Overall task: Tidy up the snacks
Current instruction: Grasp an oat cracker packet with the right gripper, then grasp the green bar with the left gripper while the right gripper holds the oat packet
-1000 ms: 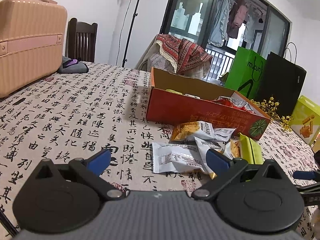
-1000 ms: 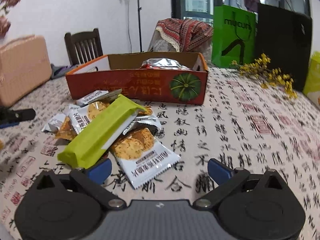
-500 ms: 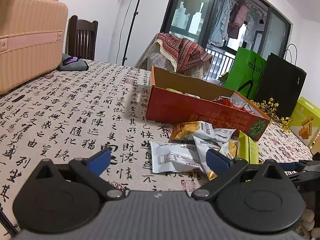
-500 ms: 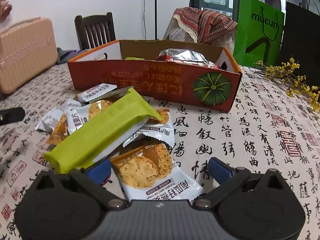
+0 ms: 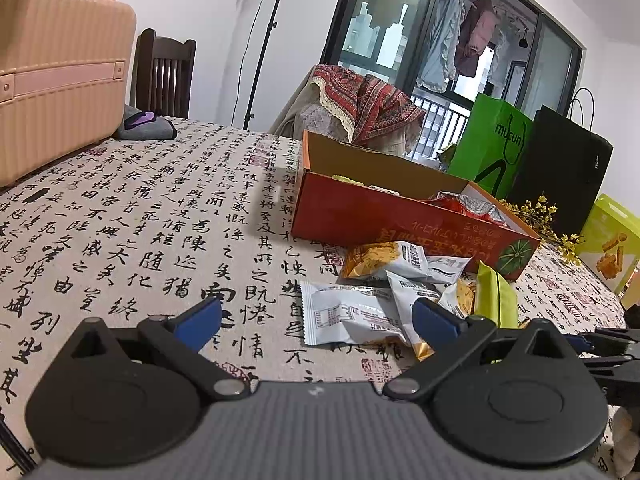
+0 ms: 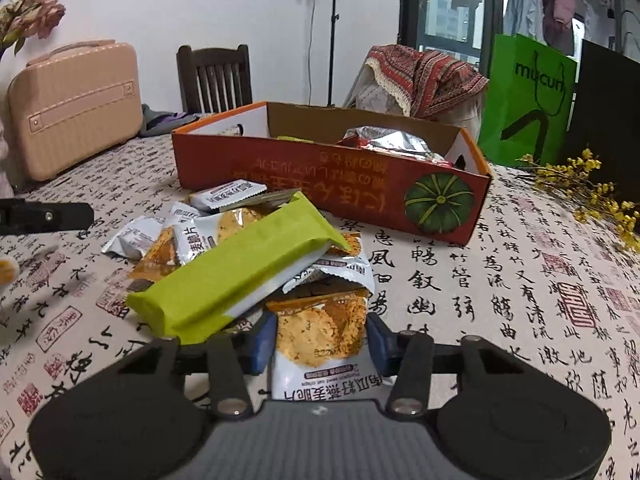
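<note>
Calligraphy-print counter is carrying snacks; only the right wrist view is showing the right gripper clamping a cracker packet, while the left gripper is gaping empty.

Glossy foil packets, cardboard box

Red-orange box, lime-green wrapper, calligraphy-print tablecloth, peach suitcase
</note>
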A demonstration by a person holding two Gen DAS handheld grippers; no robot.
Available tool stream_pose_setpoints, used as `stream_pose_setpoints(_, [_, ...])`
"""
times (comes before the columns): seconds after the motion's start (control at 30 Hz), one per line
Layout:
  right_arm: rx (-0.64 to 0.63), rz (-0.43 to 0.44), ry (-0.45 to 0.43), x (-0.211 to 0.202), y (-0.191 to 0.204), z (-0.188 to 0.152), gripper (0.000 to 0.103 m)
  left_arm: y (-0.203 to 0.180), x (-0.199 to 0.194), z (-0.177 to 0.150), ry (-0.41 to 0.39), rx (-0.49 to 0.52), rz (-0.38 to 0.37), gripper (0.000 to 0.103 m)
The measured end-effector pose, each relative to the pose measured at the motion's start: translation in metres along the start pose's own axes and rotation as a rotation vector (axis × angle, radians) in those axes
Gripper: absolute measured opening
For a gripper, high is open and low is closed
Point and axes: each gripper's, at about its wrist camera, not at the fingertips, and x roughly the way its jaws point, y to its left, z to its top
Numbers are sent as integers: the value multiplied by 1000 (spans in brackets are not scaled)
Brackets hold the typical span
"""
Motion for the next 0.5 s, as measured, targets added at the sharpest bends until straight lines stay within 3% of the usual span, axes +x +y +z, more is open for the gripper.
stream_pose_setpoints(0.5, [151, -90, -128, -51, -41, -11, 43, -4, 1, 3, 13, 8, 57, 103])
